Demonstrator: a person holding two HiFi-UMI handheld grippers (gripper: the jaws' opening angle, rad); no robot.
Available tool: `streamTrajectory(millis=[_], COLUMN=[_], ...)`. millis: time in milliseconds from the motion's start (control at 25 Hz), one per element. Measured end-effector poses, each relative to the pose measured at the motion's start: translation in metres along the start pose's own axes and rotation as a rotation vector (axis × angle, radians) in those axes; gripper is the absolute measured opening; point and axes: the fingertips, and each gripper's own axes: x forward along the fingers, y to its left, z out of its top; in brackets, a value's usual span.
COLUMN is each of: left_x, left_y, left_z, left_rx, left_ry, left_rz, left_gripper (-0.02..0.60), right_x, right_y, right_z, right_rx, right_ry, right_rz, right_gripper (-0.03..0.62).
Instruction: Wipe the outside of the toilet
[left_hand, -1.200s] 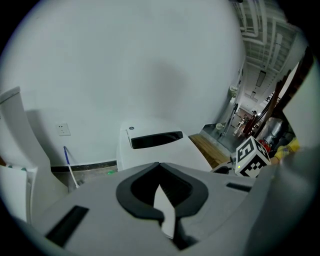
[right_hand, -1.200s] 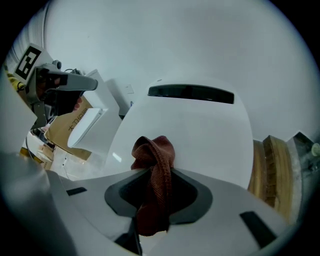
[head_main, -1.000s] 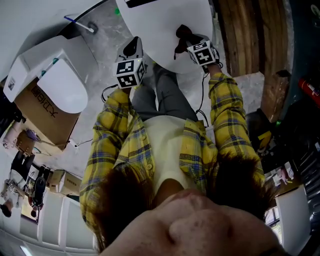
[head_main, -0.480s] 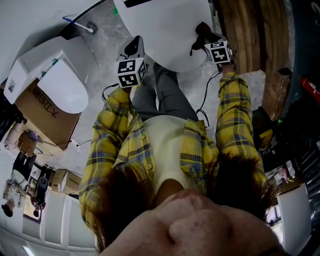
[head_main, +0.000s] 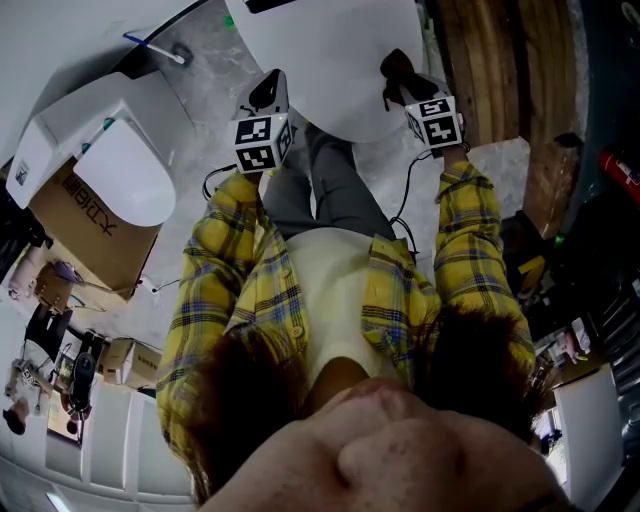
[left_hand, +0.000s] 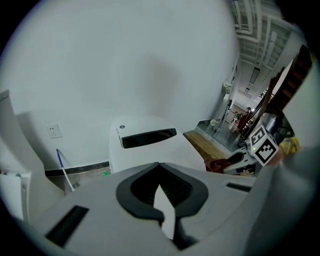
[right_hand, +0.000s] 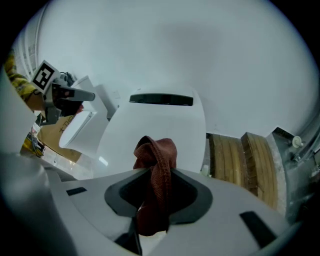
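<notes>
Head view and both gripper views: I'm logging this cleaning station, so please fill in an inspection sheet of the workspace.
Surface: grey mottled floor; white toilet, lid closed.
Job's things: reddish-brown cloth, bunched, at the toilet's right edge.
Clutter: second toilet next to a cardboard box; blue-handled stick.
Grippers: right tongs shut on the cloth; left tongs shut, empty, near the toilet's front left.
Cables: black leads run down from each gripper.
Surroundings: white wall; wooden planks right of the toilet.
</notes>
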Motion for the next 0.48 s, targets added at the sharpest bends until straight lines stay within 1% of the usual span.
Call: streamTrajectory(millis=[240,480], left_x=[-0.004,-0.01], left_y=[-0.002,0.0], left_z=[-0.001,-0.007], left_rx=[0.0,0.0], left_ry=[-0.008,-0.006], left_rz=[0.002,0.012], left_gripper=[0.002,0.002], right_x=[-0.021,-0.024], right_y=[0.053,0.11], right_z=[0.02,0.037], right_rx=[-0.009,-0.014], right_ry=[-0.07,-0.12], right_rz=[0.081,0.168], right_gripper=[0.123,0.123])
